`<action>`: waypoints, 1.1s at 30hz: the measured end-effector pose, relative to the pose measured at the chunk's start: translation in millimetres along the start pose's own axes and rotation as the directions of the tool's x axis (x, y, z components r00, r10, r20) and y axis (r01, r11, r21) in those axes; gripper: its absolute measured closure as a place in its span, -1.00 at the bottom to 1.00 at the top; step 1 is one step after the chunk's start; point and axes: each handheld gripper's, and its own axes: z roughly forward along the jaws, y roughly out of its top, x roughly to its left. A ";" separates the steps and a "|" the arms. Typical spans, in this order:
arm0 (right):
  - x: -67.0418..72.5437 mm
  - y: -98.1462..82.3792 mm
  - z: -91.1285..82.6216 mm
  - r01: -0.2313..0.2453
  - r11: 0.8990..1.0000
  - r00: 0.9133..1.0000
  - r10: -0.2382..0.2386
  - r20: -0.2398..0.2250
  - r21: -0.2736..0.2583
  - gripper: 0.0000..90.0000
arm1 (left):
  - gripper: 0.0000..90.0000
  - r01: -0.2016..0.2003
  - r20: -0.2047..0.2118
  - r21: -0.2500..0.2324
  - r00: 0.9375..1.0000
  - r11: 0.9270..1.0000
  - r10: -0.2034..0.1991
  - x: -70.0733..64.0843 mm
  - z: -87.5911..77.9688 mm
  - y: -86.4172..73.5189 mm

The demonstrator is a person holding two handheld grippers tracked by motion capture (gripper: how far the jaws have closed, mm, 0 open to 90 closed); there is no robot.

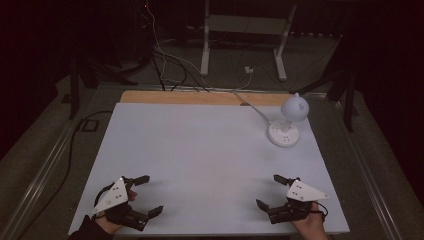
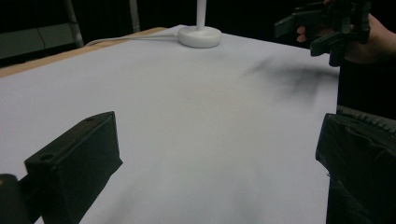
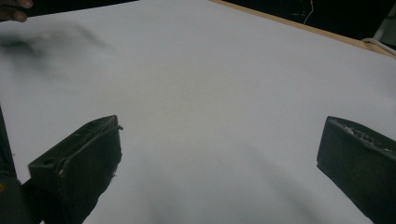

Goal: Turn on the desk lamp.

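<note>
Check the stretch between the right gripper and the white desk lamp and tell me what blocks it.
Nothing visible does. The right gripper sits open at the near edge, the lamp stands at the far right, and bare white table lies between them.

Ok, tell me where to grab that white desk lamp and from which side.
Probably the thin neck of the lamp, between its round head and flat disc base. Bring the right gripper in from the near side, jaws horizontal: the neck looks narrow enough to clamp, the head too round, the base too flat, and the cord leaves toward the far edge.
</note>
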 end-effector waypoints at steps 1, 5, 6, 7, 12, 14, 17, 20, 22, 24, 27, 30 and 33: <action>-0.1 0.1 -0.3 -0.003 1.000 1.000 0.003 0.000 -0.002 -1.00 | -0.99 0.002 -0.001 -0.003 1.000 1.000 -0.002 0.1 -0.1 0.0; 1.7 2.2 -1.2 -0.004 1.000 1.000 0.004 -0.003 -0.002 -1.00 | -0.99 0.001 -0.003 0.003 1.000 1.000 -0.001 0.6 0.0 -0.3; 2.8 3.0 -0.6 -0.004 1.000 1.000 0.004 -0.007 0.003 -1.00 | -0.99 0.003 -0.003 0.002 1.000 1.000 -0.003 0.7 0.0 -0.2; 2.8 3.0 -0.6 -0.004 1.000 1.000 0.004 -0.007 0.003 -1.00 | -0.99 0.003 -0.003 0.001 1.000 1.000 -0.003 0.5 0.1 -0.2; 8.0 7.7 0.1 0.003 1.000 0.999 -0.003 -0.032 0.020 -1.00 | -0.99 0.004 -0.004 0.002 1.000 1.000 -0.004 0.9 0.3 -0.2; 10.4 12.0 -0.3 -0.004 1.000 0.998 0.005 -0.055 0.019 -1.00 | -0.99 0.001 -0.006 0.007 1.000 1.000 0.000 0.8 0.5 -0.4; 11.8 18.4 -0.6 -0.010 1.000 0.997 0.012 -0.076 0.017 -1.00 | -0.99 0.001 -0.006 0.006 1.000 1.000 -0.001 0.9 0.8 -0.1; 12.4 21.9 -1.4 -0.022 1.000 0.996 0.023 -0.087 0.009 -1.00 | -0.99 0.001 -0.008 0.010 1.000 1.000 -0.001 0.8 0.9 -0.4; 13.6 26.5 -2.8 -0.015 1.000 0.996 0.015 -0.089 0.002 -1.00 | -0.99 0.000 -0.007 0.006 1.000 1.000 0.000 1.0 0.6 0.0; 13.5 29.6 -3.5 -0.020 1.000 0.995 0.020 -0.095 -0.002 -1.00 | -0.99 0.002 -0.005 0.003 1.000 1.000 -0.002 1.1 0.6 0.0; 13.1 33.2 -3.7 -0.019 1.000 0.995 0.019 -0.102 0.000 -1.00 | -0.99 -0.001 -0.003 0.006 1.000 1.000 0.001 0.9 0.7 0.0; 11.7 37.4 -3.9 -0.016 1.000 0.995 0.016 -0.098 -0.004 -1.00 | -0.99 0.002 -0.004 0.003 1.000 1.000 -0.002 1.5 0.4 0.0; 9.3 42.2 -4.8 -0.007 1.000 0.997 0.006 -0.083 -0.017 -1.00 | -0.99 0.002 -0.004 0.003 1.000 1.000 -0.001 1.8 0.2 0.1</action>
